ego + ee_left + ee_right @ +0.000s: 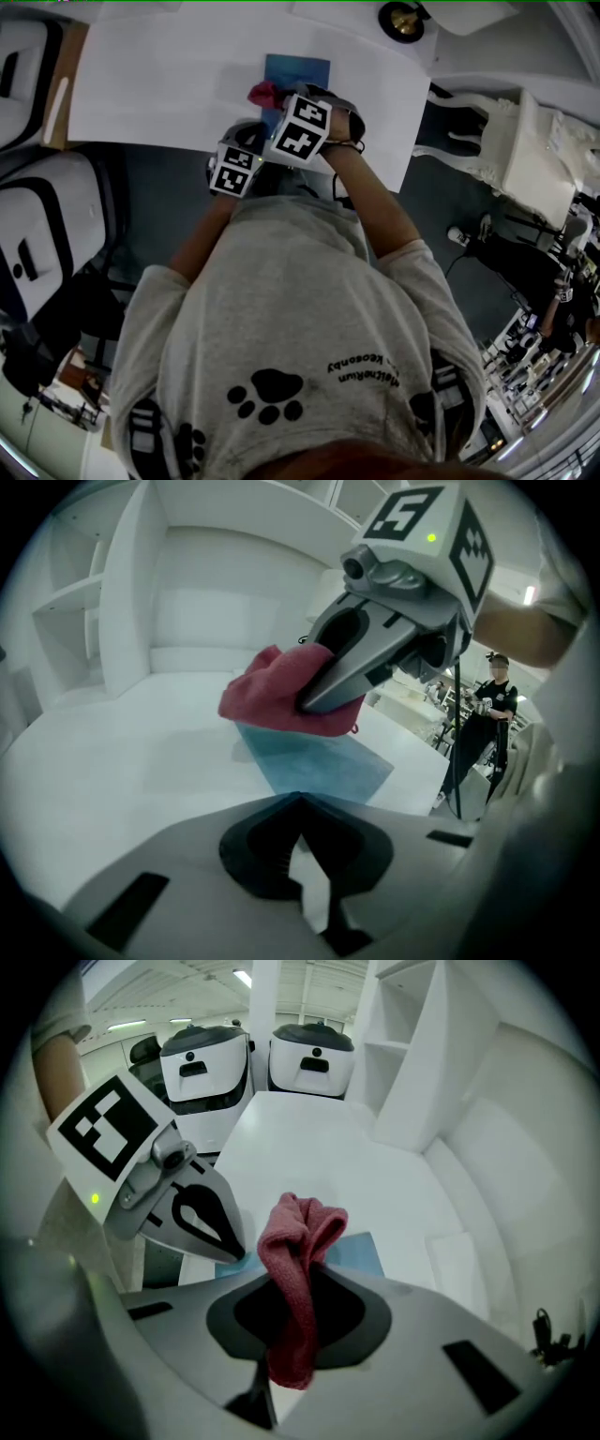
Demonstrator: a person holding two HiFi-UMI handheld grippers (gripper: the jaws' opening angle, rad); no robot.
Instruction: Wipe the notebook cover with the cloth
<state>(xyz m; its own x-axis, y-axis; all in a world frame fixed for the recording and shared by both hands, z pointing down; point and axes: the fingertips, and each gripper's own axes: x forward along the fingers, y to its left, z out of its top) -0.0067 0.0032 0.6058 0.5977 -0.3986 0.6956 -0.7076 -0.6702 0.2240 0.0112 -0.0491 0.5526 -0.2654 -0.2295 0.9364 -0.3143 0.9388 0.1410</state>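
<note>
**Left gripper view.** The left tongs (300, 803) are showing both tips drawn together just at the near corner of the blue notebook (323, 766). Whether they are nipping that corner cannot be told. The notebook is lying flat on the white table (122, 752). The right tongs (321, 698) are reaching in from the right, clamping a red cloth (272, 700) that is bunching over the notebook's far part. White shelving (122, 592) is standing at the far left, and a person (489, 710) is standing well apart on the right.

**Right gripper view.** The right tongs are gripping the cloth tight, with a fold hanging through them. Two white machines (253, 1058) are standing beyond the table's far end.

**Head view.** The cloth is sitting at the notebook's left edge, and both tongs are crowding its near side.

**Assessment.** Wiping is judged to be starting or under way, with most of the cover appearing yet to be passed over. Nothing else is lying on the table near the notebook. Only the left tongs, close beside the right, are likely to be hampering a stroke.
</note>
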